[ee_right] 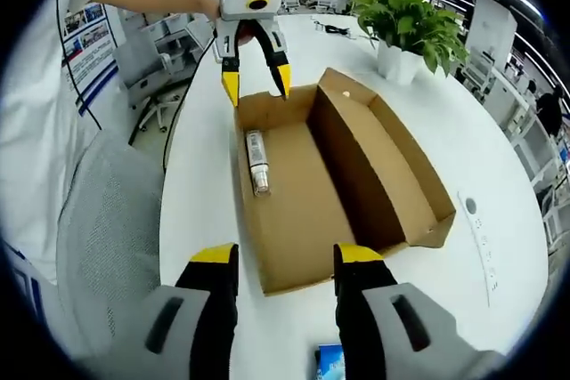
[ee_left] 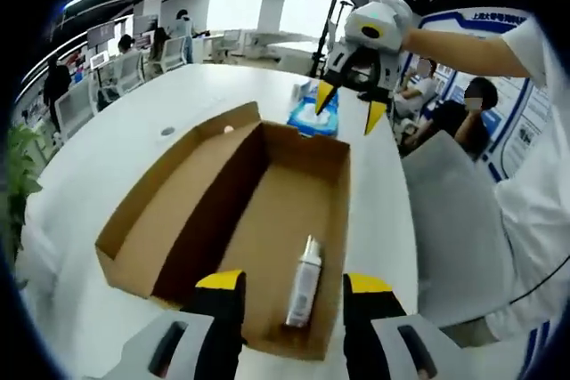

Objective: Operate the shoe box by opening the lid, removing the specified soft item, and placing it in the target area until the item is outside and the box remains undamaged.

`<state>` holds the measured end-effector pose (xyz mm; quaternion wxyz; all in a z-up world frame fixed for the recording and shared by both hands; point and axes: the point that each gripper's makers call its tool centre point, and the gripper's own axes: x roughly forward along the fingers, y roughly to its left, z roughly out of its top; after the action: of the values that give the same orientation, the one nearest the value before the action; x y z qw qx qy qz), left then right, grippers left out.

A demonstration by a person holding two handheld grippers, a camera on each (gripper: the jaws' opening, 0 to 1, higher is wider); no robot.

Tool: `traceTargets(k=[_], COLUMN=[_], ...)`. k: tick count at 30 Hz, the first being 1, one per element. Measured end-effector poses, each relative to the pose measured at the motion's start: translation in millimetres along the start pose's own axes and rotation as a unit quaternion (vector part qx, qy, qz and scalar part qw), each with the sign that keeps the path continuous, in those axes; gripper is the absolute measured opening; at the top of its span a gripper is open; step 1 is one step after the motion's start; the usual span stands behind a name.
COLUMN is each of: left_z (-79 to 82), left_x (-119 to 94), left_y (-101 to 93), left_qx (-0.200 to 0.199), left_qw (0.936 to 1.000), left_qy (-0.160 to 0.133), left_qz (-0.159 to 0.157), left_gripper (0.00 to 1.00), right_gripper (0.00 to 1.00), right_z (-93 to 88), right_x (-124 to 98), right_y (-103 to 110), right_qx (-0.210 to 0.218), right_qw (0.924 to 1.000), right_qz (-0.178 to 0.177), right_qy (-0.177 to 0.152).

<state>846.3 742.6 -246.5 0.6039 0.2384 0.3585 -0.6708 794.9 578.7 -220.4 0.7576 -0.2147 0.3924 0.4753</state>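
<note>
A brown cardboard shoe box (ee_left: 294, 144) (ee_right: 294, 246) lies open on the white table, its lid (ee_left: 169, 211) (ee_right: 392, 166) folded out flat to one side. Inside on the box floor lies a white bottle (ee_left: 305, 282) (ee_right: 257, 162). A blue and white soft pack (ee_left: 313, 113) (ee_right: 331, 362) rests on the table just outside one short end of the box. My left gripper (ee_left: 294, 284) (ee_right: 256, 82) hovers open over the end where the bottle lies. My right gripper (ee_right: 285, 255) (ee_left: 352, 106) hangs open above the opposite end, near the pack. Neither holds anything.
A grey mesh chair (ee_left: 454, 220) (ee_right: 107, 220) stands against the table edge beside the box. A potted plant (ee_right: 410, 24) sits on the table past the lid. A person's white sleeve (ee_left: 543, 175) is close by. Other people sit at desks behind.
</note>
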Motion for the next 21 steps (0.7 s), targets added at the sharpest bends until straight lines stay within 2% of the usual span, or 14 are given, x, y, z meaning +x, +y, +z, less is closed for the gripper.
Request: traceTargets(k=[3, 9, 12, 15, 17, 21], left_z=[-6.1, -17.8, -15.8, -24.0, -22.6, -32.0], left_x=[10, 25, 27, 32, 32, 39], left_y=[-1.6, 7.3, 6.5, 10.5, 6.2, 5.9], left_qx=[0.011, 0.017, 0.019, 0.015, 0.018, 0.021], left_qw=[0.9995, 0.998, 0.9973, 0.9954, 0.9941, 0.9913], left_qy=[0.023, 0.047, 0.054, 0.068, 0.077, 0.094], left_qz=[-0.017, -0.037, -0.047, -0.066, -0.075, -0.089], left_gripper=[0.44, 0.44, 0.44, 0.44, 0.44, 0.43], right_gripper=[0.39, 0.39, 0.38, 0.38, 0.38, 0.38], right_z=[-0.4, -1.4, -1.2, -0.4, -0.3, -2.1], right_x=[3, 13, 19, 22, 25, 28], right_y=[-2, -2, -2, 1, 3, 2], right_qx=[0.001, 0.005, 0.007, 0.009, 0.01, 0.012], right_qw=[1.0, 0.9999, 0.9998, 0.9997, 0.9995, 0.9994], right_qz=[0.002, 0.01, 0.016, 0.022, 0.026, 0.03], right_qy=[-0.002, -0.007, -0.01, -0.012, -0.014, -0.015])
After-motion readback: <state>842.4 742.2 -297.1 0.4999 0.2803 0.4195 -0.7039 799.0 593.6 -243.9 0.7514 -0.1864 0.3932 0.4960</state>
